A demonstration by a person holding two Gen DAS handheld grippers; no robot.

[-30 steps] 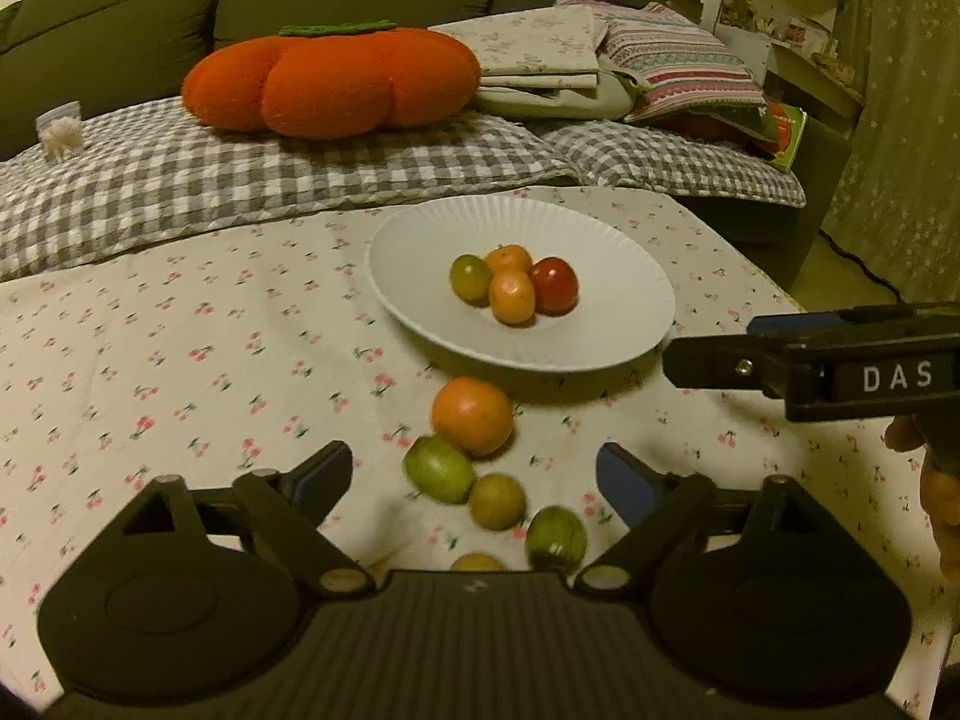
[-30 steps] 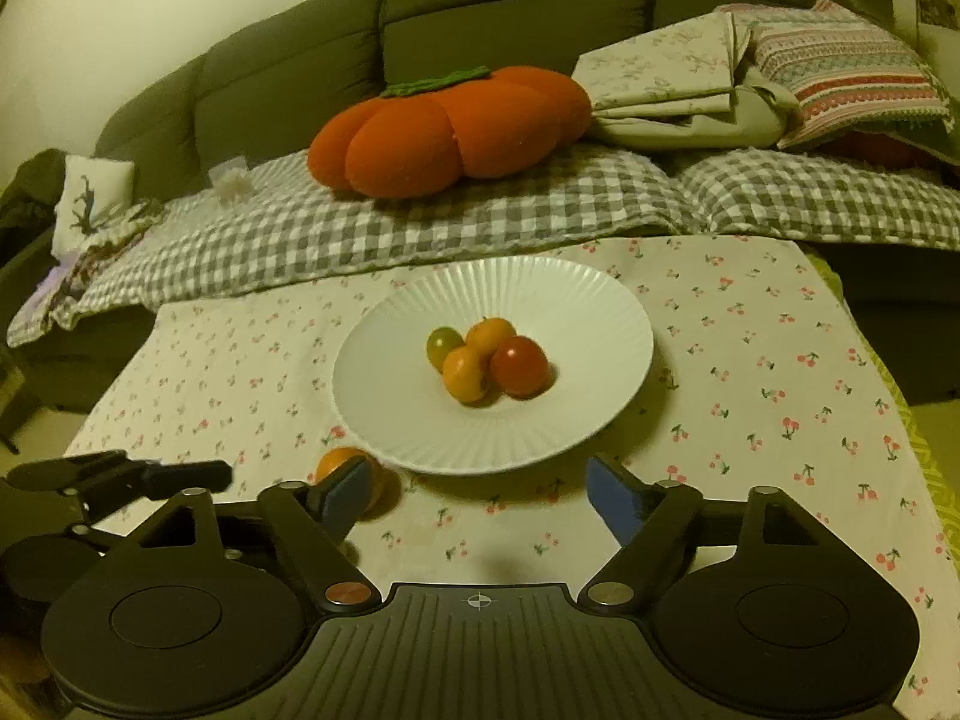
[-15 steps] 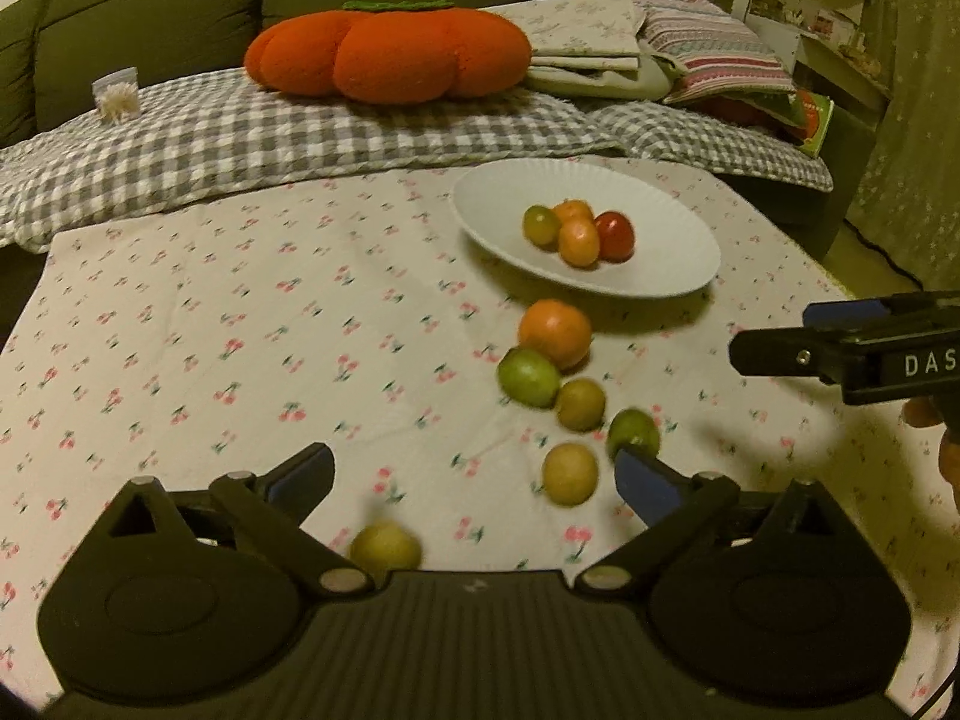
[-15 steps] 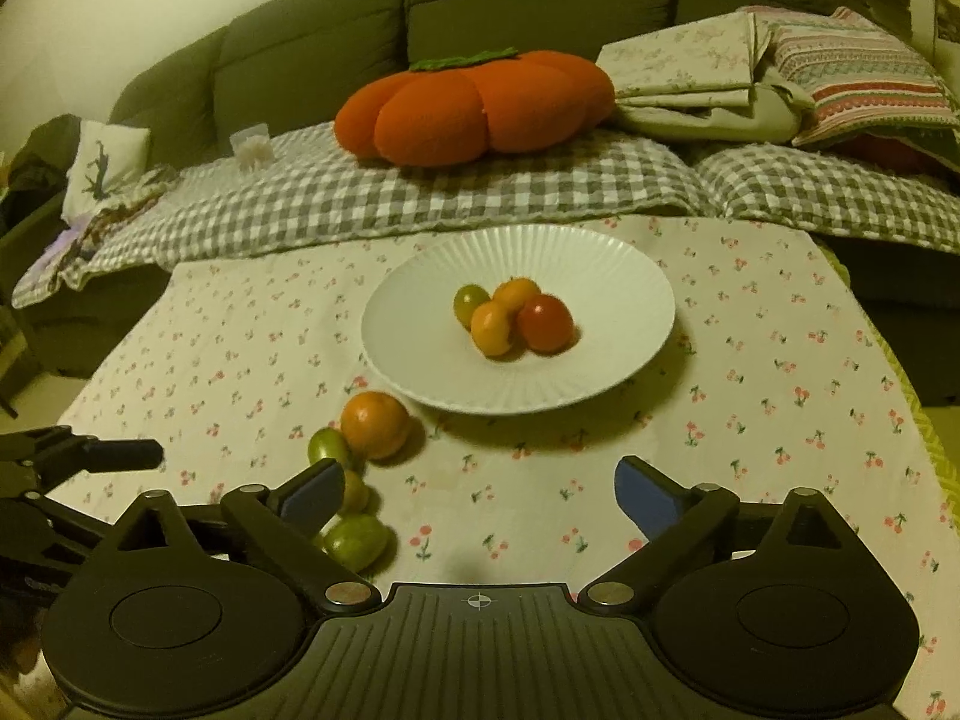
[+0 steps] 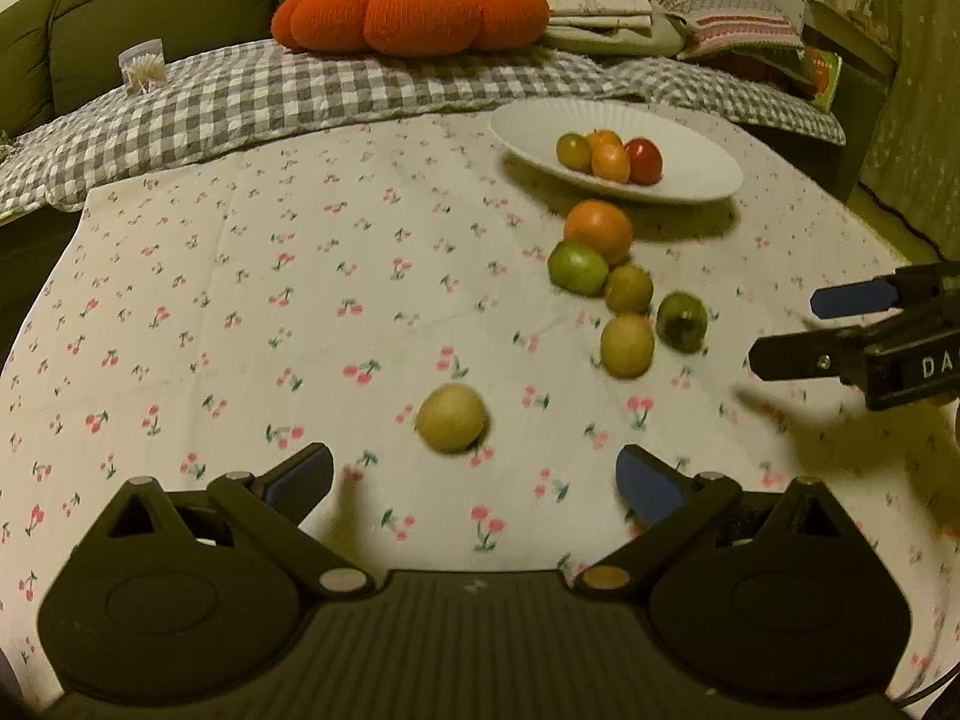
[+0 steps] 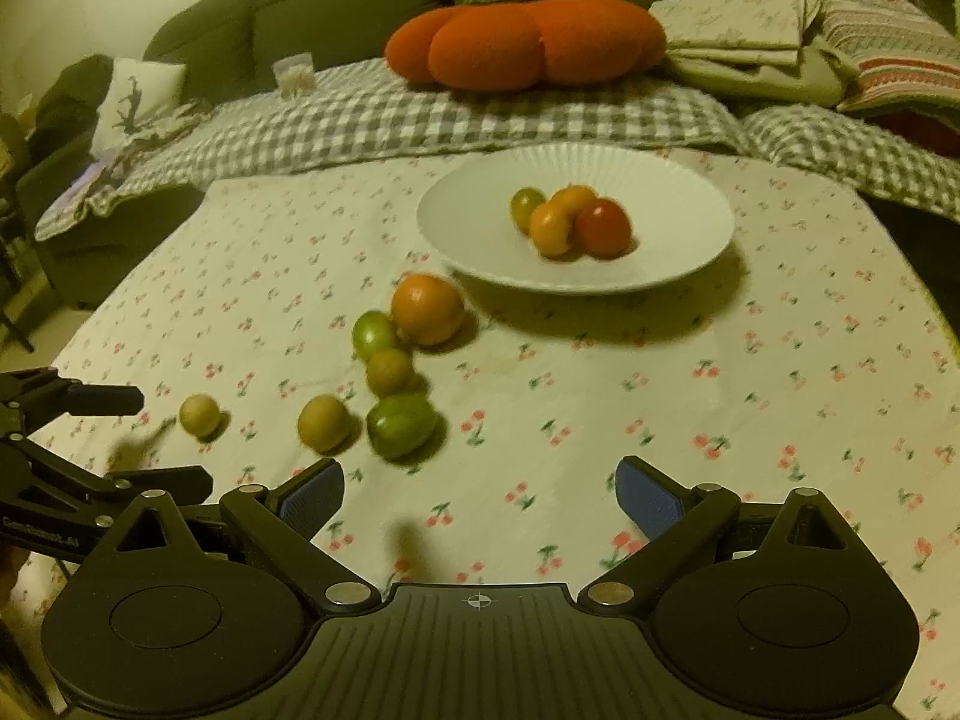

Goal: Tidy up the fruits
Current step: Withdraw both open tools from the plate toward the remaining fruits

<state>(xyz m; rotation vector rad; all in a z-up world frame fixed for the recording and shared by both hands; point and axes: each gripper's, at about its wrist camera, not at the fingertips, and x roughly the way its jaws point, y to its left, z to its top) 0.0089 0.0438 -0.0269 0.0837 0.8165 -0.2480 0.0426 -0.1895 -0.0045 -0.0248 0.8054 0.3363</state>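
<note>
Both tools hang over the cloth-covered worktop (image 5: 240, 276) with their blue pads spread wide and nothing between them; the left tool (image 5: 474, 474) points down at a pale yellow fruit (image 5: 451, 417) lying alone just ahead of its pads, while the right tool (image 6: 480, 495) faces a green fruit (image 6: 401, 425) just ahead and to the left of its pads. The white plate (image 6: 480, 252) sits further back with four small fruits already in its hollow; beside its near rim, an orange (image 6: 427, 309) touches a lime-green fruit (image 6: 373, 335), and two more yellowish fruits trail from there toward the tools.

The step in hand looks like the first pick of the loose fruit — the lone yellow one for the left tool is the cleanest choice, since it lies well apart from its neighbours. To do it well, bring the pads down either side of its widest part so that it sits centred between them; a round fruit will likely roll if one pad arrives first. Close gently, since such skin may bruise; lift straight up before carrying it across to the plate. The right tool does better to wait, or to take the green fruit from the open side — the two tools are near each other and could collide over the cluster.
</note>
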